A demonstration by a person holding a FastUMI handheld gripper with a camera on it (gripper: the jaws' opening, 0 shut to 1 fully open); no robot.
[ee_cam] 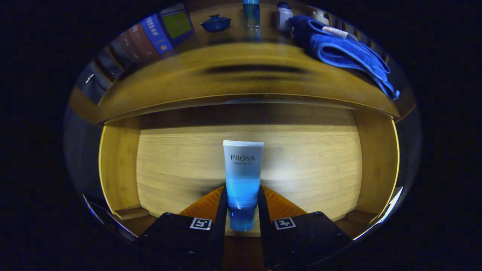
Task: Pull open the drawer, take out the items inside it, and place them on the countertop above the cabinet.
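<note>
The gripper is closed on a blue and white tube, both fingers pressing its lower sides, cap end toward the camera. The tube is held over the open wooden drawer, whose floor looks bare around it. Beyond, on the bench, sit a folded blue towel, a lidded blue bowl, bottles and books.

Blue-and-white tube (darker cap), yellow wood-grain drawer, blue towel
</note>
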